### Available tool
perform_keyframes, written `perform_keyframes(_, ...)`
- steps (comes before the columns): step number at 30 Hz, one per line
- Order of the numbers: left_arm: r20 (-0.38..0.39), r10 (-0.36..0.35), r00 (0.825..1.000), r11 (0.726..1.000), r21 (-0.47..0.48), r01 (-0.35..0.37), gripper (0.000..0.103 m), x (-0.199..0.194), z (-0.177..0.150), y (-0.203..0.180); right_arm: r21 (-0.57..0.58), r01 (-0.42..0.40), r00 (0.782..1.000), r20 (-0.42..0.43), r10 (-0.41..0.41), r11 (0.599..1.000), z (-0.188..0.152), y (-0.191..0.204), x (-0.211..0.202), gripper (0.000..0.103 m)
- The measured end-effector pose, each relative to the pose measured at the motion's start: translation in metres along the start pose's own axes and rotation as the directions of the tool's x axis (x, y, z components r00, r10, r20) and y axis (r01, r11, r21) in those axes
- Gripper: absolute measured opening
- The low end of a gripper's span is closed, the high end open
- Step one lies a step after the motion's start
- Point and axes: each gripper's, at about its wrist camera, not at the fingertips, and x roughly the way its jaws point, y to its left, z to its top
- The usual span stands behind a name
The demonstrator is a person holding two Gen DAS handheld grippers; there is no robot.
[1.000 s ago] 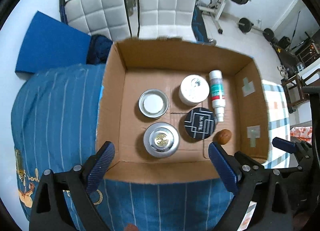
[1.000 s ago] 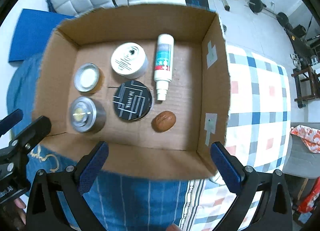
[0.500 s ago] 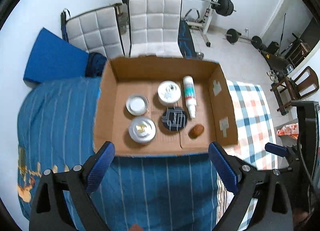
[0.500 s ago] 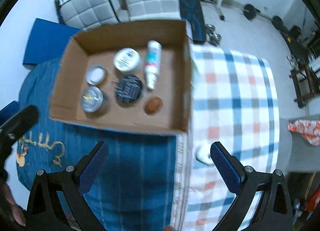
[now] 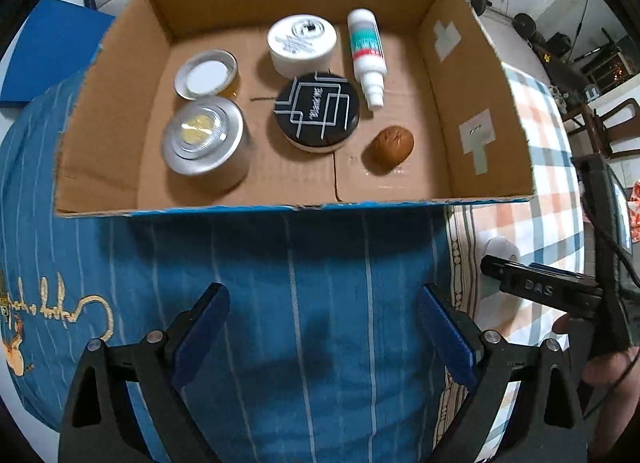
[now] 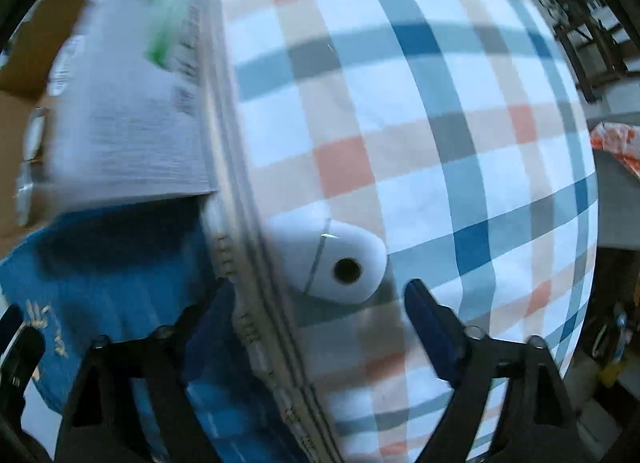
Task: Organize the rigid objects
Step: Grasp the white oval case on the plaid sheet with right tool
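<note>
L gripper [image 5: 322, 327] jaws wide apart, nothing held, hovering over the blue striped cloth [image 5: 320, 283] short of the cardboard box [image 5: 288, 205]. Box contents, L to R: silver tin w/ gold emblem [image 5: 202, 139] near front, open-top silver tin [image 5: 206, 74] behind it; black lid jar w/ white line pattern [image 5: 316, 113], white jar [image 5: 302, 43] behind; spray bottle [image 5: 366, 55] lying flat, nozzle toward front; brown walnut-like piece [image 5: 394, 143] near R wall. R gripper [image 6: 316, 303] jaws also wide, empty, straddling a white rounded object w/ dark hole [image 6: 340, 263] on the plaid cloth [image 6: 420, 123], just outside box's R front corner. Judgement: step in hand = pick up this white piece w/ R, then into box. To do well: centre pads on the widest part, close squarely since rounded shell may squirt out; L pad sits by the cloth seam, avoid pinching fabric. Views: L cam gives full box layout + only a sliver of white obj [image 5: 500, 249]; R cam shows obj close up, box interior hidden, frame blurred.
</note>
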Motion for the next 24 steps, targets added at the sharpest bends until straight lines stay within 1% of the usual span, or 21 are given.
perform_keyframes(2,0.001,0.018,1.0,1.0,0.0,-0.018,0.096,0.003,0.001,-0.002,0.012,0.007,1.0,-0.026,-0.006,1.0,0.002,-0.002,0.014,0.066)
perform_keyframes(4,0.002,0.022,1.0,1.0,-0.006,-0.022,0.096,0.005,0.002,-0.002,0.009,0.02,0.999,-0.035,-0.02,1.0,0.002,-0.002,0.022,0.061)
perform_keyframes(6,0.002,0.023,1.0,1.0,-0.008,-0.023,0.096,0.006,0.003,-0.002,0.011,0.028,0.999,-0.018,-0.027,1.0,0.0,-0.002,0.023,0.059)
perform_keyframes(10,0.035,0.049,0.998,0.999,-0.011,-0.049,0.096,0.0,0.006,0.001,0.0,0.041,0.999,0.001,-0.041,0.999,-0.009,0.002,0.022,0.058)
perform_keyframes(13,0.045,0.053,0.998,0.998,-0.017,-0.052,0.096,-0.004,0.01,0.003,-0.021,0.051,0.999,0.004,-0.051,0.998,-0.016,0.01,0.022,0.058)
perform_keyframes(17,0.067,0.06,0.996,0.998,-0.012,-0.059,0.096,-0.014,0.012,0.006,-0.038,0.023,1.0,0.014,-0.022,0.999,-0.031,0.017,0.011,0.058)
perform_keyframes(19,0.088,0.07,0.994,0.998,-0.003,-0.07,0.096,-0.024,0.011,0.006,-0.055,0.006,0.999,0.035,-0.004,0.998,-0.039,0.022,-0.002,0.058)
perform_keyframes(24,0.143,0.065,0.988,0.998,0.006,-0.067,0.096,-0.054,0.015,0.011,-0.101,-0.061,0.992,0.103,0.072,0.993,-0.062,0.036,-0.05,0.058)
